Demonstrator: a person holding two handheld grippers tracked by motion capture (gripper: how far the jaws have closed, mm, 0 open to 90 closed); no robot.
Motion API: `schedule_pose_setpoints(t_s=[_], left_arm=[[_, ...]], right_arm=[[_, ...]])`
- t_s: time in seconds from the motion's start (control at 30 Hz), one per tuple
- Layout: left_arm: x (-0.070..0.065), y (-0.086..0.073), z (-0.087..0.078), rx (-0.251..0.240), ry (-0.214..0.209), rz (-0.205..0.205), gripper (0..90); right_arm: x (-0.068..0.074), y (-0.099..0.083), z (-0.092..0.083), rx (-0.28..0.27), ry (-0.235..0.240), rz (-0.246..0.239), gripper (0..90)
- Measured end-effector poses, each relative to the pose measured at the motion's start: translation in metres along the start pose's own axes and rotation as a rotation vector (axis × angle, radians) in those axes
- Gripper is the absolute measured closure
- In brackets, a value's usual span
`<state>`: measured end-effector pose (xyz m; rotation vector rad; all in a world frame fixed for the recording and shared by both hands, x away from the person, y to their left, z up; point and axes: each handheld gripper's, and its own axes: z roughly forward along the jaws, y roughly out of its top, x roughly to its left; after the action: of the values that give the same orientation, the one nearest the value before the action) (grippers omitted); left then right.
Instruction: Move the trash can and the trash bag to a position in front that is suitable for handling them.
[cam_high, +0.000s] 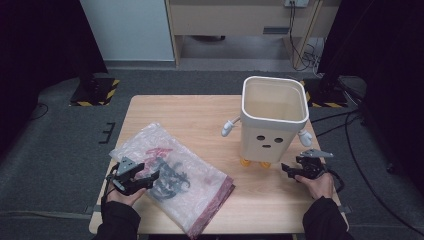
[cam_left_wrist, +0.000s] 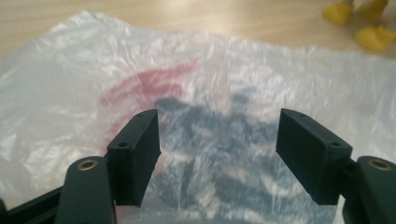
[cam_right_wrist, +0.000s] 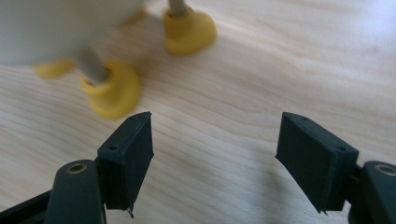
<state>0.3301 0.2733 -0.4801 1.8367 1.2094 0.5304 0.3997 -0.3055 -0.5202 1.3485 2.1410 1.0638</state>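
Bare tabletop (cam_high: 200, 112) behind bag (cam_high: 170, 175), beside bin (cam_high: 272, 120)

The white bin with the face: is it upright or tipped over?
Upright. The bin stands on its yellow feet on the table, open mouth facing up.

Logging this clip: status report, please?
Left gripper open over plastic bag. Right gripper open, nothing between jaws, beside white bin. Bag flat on table, nothing blocking.

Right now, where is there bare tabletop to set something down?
Free: the wooden table's far-left strip beyond the crinkled clear plastic bag, and the near patch between bag and right gripper. Crowded: the far-right corner under the white face-printed bin.
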Motion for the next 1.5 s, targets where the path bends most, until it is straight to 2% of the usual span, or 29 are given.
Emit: schedule_pose_setpoints(t_s=[0.1, 0.13, 0.17, 0.2, 0.27, 0.33, 0.5, 0.63, 0.7, 0.77, 0.87, 1.03, 1.17, 1.3, 1.5], left_arm=[[-0.001, 0.005, -0.005, -0.047, 0.018, -0.006, 33.3], [-0.002, 0.007, -0.009, -0.074, 0.028, -0.01, 35.8], [-0.002, 0.007, -0.009, -0.074, 0.028, -0.01, 37.0], [-0.002, 0.009, -0.011, -0.097, 0.037, -0.013, 38.1], [-0.004, 0.012, -0.015, -0.125, 0.051, -0.017, 39.0], [-0.005, 0.015, -0.018, -0.148, 0.058, -0.028, 40.4], [-0.009, 0.021, -0.021, -0.186, 0.074, -0.03, 41.7], [-0.016, 0.029, -0.02, -0.214, 0.063, -0.01, 42.2], [-0.017, 0.031, -0.019, -0.215, 0.06, -0.006, 42.3], [-0.022, 0.04, -0.015, -0.224, 0.041, 0.008, 42.3], [-0.027, 0.047, -0.013, -0.239, 0.033, 0.023, 42.2], [-0.042, 0.07, -0.005, -0.282, 0.0, 0.042, 42.3], [-0.058, 0.087, 0.005, -0.303, -0.05, 0.058, 42.4], [-0.079, 0.103, 0.021, -0.303, -0.092, 0.087, 42.2], [-0.106, 0.115, 0.048, -0.288, -0.159, 0.106, 42.8]], right_arm=[[0.009, 0.004, -0.009, -0.051, 0.018, 0.012, 27.4], [0.014, 0.007, -0.017, -0.086, 0.042, 0.014, 27.4], [0.014, 0.007, -0.017, -0.086, 0.042, 0.014, 27.4], [0.019, 0.008, -0.024, -0.121, 0.05, 0.014, 27.4], [0.021, 0.008, -0.027, -0.124, 0.054, 0.017, 27.4], [0.026, 0.007, -0.035, -0.152, 0.052, 0.021, 27.3], [0.028, 0.01, -0.056, -0.24, 0.019, 0.031, 26.8], [0.024, 0.019, -0.068, -0.329, -0.021, 0.048, 26.9], [0.023, 0.021, -0.07, -0.34, -0.027, 0.049, 27.0], [0.019, 0.027, -0.073, -0.364, -0.044, 0.066, 28.8], [0.016, 0.032, -0.075, -0.377, -0.045, 0.078, 33.0], [0.012, 0.043, -0.077, -0.404, -0.037, 0.09, 37.6], [0.009, 0.048, -0.076, -0.411, -0.032, 0.093, 42.1], [0.005, 0.053, -0.074, -0.411, -0.022, 0.106, 45.6], [0.003, 0.051, -0.073, -0.4, -0.007, 0.104, 56.1]])
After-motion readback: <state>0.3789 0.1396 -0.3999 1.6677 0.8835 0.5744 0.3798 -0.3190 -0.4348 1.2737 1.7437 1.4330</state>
